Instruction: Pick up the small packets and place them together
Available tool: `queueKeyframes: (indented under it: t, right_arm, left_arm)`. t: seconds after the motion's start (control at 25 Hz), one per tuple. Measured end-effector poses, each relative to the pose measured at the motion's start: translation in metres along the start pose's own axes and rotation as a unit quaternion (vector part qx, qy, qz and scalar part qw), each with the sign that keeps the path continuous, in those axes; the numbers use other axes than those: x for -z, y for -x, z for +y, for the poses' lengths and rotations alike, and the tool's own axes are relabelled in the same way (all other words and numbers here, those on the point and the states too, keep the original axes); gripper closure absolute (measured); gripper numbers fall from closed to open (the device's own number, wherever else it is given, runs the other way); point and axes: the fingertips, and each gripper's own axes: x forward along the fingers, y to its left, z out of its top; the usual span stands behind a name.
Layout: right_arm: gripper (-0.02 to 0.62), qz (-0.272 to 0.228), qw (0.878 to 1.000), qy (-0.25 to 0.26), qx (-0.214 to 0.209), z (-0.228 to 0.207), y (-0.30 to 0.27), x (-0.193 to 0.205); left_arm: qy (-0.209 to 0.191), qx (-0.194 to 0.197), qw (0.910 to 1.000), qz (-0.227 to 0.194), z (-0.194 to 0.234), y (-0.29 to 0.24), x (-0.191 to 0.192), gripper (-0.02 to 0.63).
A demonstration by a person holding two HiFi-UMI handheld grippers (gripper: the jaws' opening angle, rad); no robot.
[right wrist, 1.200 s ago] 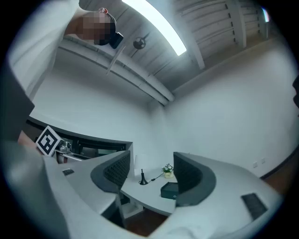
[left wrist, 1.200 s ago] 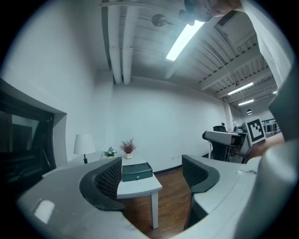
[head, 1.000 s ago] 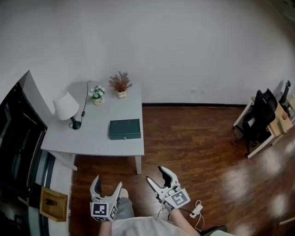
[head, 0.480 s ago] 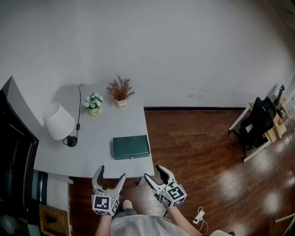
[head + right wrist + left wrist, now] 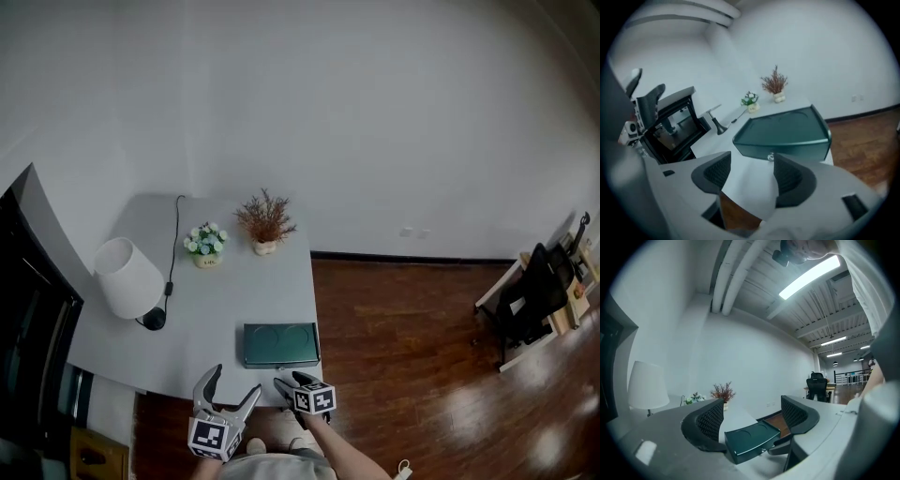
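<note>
No small packets show in any view. A shut dark green box [image 5: 281, 344] with a small knob on its front lies near the front edge of the grey table [image 5: 225, 300]. My left gripper [image 5: 232, 382] hangs open just off that edge, left of the box, jaws empty. My right gripper [image 5: 291, 381] is open and tilted down right at the box's front. In the left gripper view the box [image 5: 750, 439] sits past the left gripper [image 5: 754, 420]. In the right gripper view the box [image 5: 787, 131] lies close ahead of the right gripper [image 5: 751, 173].
A white lamp [image 5: 127, 278], a small flower pot [image 5: 206, 246] and a dried plant [image 5: 266, 223] stand at the table's back. A black screen [image 5: 33, 300] is at the left. Wooden floor [image 5: 412, 356] stretches right to a chair and desk [image 5: 530, 300].
The table has drawn nearer in the head view. Both grippers have come up to its front edge by the green box. The right gripper has dropped and tilted down towards the box.
</note>
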Motion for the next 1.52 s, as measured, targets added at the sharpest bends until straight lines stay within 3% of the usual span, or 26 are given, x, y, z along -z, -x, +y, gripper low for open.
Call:
queueKeyframes:
  t: [0.16,0.32,0.4,0.52,0.6,0.68,0.88,1.32,1.52]
  right_arm:
    - [0.314,0.054,0.998,-0.019,0.005,-0.016,-0.033,0.018]
    - [0.316,0.084,0.995,-0.049,0.023,-0.033,-0.053,0.021]
    - [0.417,0.090,0.993,-0.070,0.033,-0.040,-0.057,0.023]
    - [0.422,0.089,0.990,-0.100,0.039,-0.047,-0.062,0.027]
    - [0.499,0.091,0.990,-0.103,0.042,-0.051,-0.063,0.026]
    - [0.523,0.093,0.991,-0.096,0.033,-0.050,-0.063,0.026]
    - [0.523,0.112,0.992,-0.064,0.016,-0.038,-0.052,0.041]
    - [0.523,0.161,0.985,-0.054,-0.015,-0.001,-0.012,0.104]
    - [0.523,0.170,0.981,-0.086,-0.036,0.009,-0.003,0.121]
  left_arm:
    - [0.009,-0.016,0.9998,-0.001,0.001,-0.005,-0.003,0.238]
    - [-0.015,-0.031,0.9994,0.007,0.005,-0.005,-0.005,0.237]
    - [-0.020,-0.042,0.9989,0.004,0.010,0.000,-0.009,0.236]
    - [-0.004,-0.062,0.9980,0.008,0.021,0.009,-0.006,0.238]
    - [-0.002,-0.077,0.9970,0.011,0.028,0.014,-0.003,0.238]
    - [0.002,-0.089,0.9960,0.012,0.034,0.020,-0.002,0.238]
    - [0.007,-0.095,0.9954,0.014,0.039,0.022,0.002,0.238]
    - [0.028,-0.057,0.9979,0.012,0.016,0.001,0.008,0.237]
    - [0.040,-0.052,0.9977,0.015,0.008,-0.002,0.015,0.238]
